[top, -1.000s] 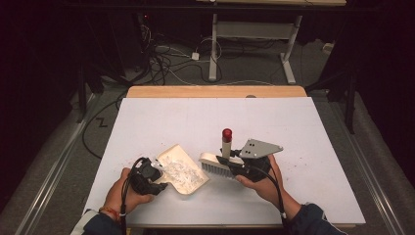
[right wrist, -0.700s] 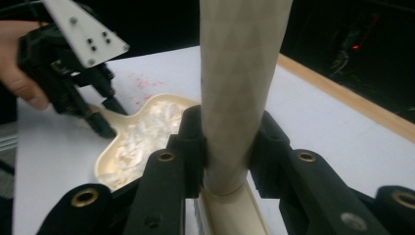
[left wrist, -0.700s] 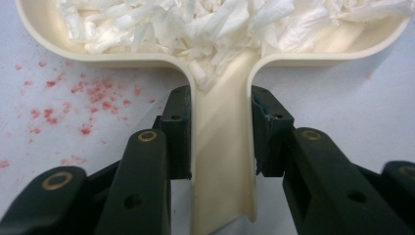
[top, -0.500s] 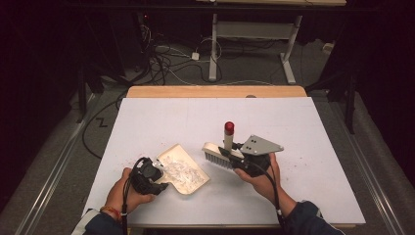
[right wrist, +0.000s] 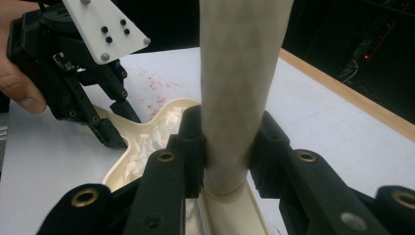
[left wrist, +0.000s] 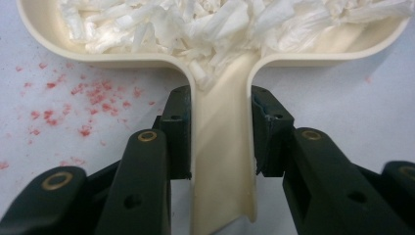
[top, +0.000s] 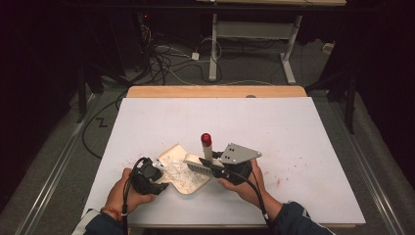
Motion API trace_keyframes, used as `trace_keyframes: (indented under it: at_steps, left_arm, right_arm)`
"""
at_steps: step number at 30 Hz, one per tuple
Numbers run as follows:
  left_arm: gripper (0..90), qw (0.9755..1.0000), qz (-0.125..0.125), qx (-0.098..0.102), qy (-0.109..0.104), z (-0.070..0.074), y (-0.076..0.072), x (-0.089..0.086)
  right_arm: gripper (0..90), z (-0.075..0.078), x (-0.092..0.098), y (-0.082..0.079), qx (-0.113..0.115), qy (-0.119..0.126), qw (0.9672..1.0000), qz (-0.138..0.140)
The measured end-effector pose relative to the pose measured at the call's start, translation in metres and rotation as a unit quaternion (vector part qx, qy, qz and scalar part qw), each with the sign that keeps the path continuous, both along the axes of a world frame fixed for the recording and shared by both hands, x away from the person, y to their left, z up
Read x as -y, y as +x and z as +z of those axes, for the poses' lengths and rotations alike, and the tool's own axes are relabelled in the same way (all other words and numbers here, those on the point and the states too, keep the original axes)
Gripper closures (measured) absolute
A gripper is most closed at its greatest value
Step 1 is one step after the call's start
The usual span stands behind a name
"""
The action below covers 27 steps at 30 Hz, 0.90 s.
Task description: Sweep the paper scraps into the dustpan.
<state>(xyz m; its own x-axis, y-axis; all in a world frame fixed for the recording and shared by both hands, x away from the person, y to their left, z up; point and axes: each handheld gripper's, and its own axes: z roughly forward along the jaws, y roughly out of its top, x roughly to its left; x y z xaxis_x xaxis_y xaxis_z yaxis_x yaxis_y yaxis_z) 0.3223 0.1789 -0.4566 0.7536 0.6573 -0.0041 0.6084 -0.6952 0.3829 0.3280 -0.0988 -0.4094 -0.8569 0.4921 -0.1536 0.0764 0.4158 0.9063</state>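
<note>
A cream dustpan (top: 172, 152) lies on the white table, heaped with white paper shreds (top: 182, 174). My left gripper (top: 161, 180) is shut on the pan's handle (left wrist: 222, 161), a pad on each side; the shreds (left wrist: 220, 24) fill the pan ahead of the jaws. My right gripper (top: 215, 167) is shut on the brush (top: 207, 151), whose cream handle (right wrist: 240, 88) stands nearly upright and ends in a red tip. The brush head rests at the pan's open edge. The right gripper view shows the pan (right wrist: 117, 171) and the left gripper (right wrist: 117, 125) beyond.
The white table top (top: 303, 127) has a wooden strip along its far edge. Red specks (left wrist: 83, 98) dot the surface beside the pan's handle, and more red specks (top: 288, 177) lie right of my right hand. Cables and table legs sit on the dark floor behind.
My right gripper has carried the brush to the left, bringing its head up to the dustpan's mouth. The left gripper and the pan have stayed put.
</note>
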Motion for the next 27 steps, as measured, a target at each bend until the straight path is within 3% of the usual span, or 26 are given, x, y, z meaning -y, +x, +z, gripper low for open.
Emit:
trace_keyframes:
  at_steps: [12,21,27]
  left_arm:
    - [63.1,0.9999,0.008,0.001,-0.010,-0.001,0.002,-0.001]
    - [63.1,0.9997,0.019,0.003,-0.016,-0.001,0.002,-0.003]
    - [63.1,0.9993,0.028,0.006,-0.022,0.000,0.003,-0.003]
  right_arm:
    - [71.3,0.023,0.033,0.004,-0.014,0.040,0.9989,-0.022]
    - [71.3,0.033,0.062,-0.009,-0.014,0.025,0.9994,-0.018]
    - [71.3,0.035,0.091,-0.012,-0.017,0.018,0.9992,-0.030]
